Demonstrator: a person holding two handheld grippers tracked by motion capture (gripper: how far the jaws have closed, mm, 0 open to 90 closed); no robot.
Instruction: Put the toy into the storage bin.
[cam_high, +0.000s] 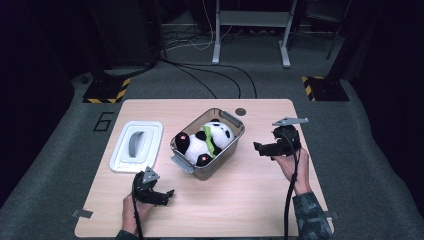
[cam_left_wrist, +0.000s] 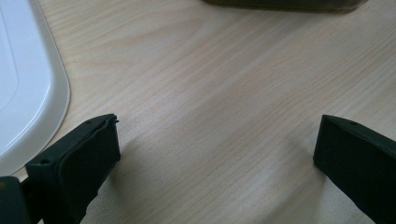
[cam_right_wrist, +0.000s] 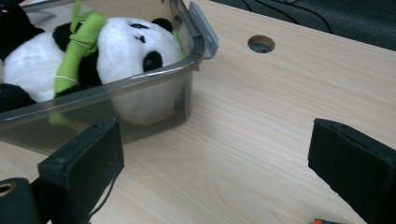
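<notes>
Hand-held grippers (cam_high: 167, 196) above wooden table (cam_high: 250, 200)

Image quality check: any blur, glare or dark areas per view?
High view: table evenly lit, surroundings very dark, two red glints on the panda toy. Left gripper view: soft focus, jaws cast faint shadows on the wood, white lid bright. Right gripper view: near jaws blurred, panda in bin fairly sharp.
</notes>
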